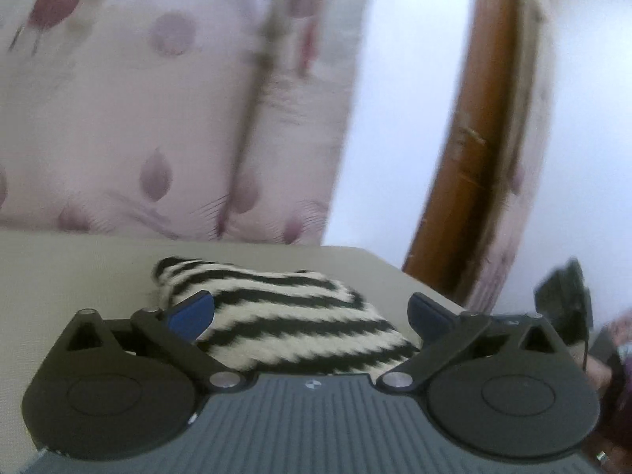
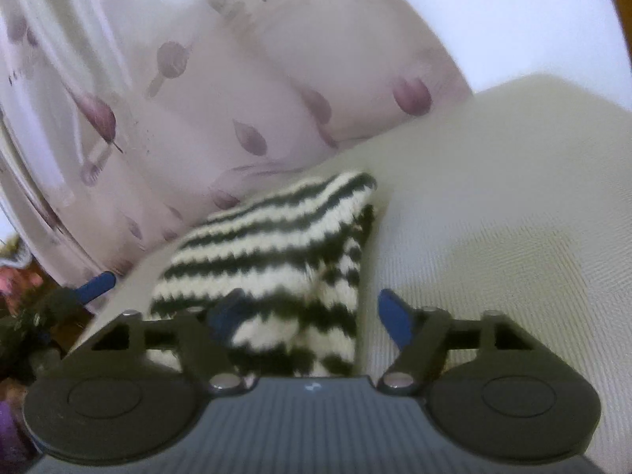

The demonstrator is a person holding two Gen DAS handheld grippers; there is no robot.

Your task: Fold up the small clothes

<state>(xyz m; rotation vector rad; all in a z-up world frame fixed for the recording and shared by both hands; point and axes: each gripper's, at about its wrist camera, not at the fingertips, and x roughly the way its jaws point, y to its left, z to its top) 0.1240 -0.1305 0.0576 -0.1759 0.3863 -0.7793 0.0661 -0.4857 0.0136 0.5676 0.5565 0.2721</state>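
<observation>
**Fingers spread wide, striped knit lying free on the table**

Fingers of the left gripper [image 1: 312, 312] stand as wide as they go, the blue pads [image 1: 191, 312] clear of the cloth on either side; nothing is pinched. The right gripper [image 2: 312, 316] is also open, less widely, its blue pads [image 2: 395, 322] apart, with the cloth's near edge between them but not pressed, as far as the blur allows.

Between and just beyond both pairs lies the black-and-white striped knit garment [image 1: 288, 316], a small bundle that looks doubled over, one layer on another. It rests on the pale table [image 2: 493, 217], near the far edge, where a curtain [image 1: 138, 118] printed with mauve leaves hangs just behind.

Judging from the open fingers and the piece lying on its own, a fold looks just laid down and let go. The next move calls for either a fresh pinch at a loose edge to double the piece again, or a press to flatten the thick knit, which seems springy enough to gape open.

Left wrist view shows a brown wooden post [image 1: 474, 158] past the table's far right corner, and the garment's flat top. Right wrist view shows instead the stacked layers at the bundle's right side [image 2: 347, 260], a broad bare stretch of table to the right, and the tip of the other gripper's blue finger [image 2: 96, 284] off the table's left edge.
</observation>
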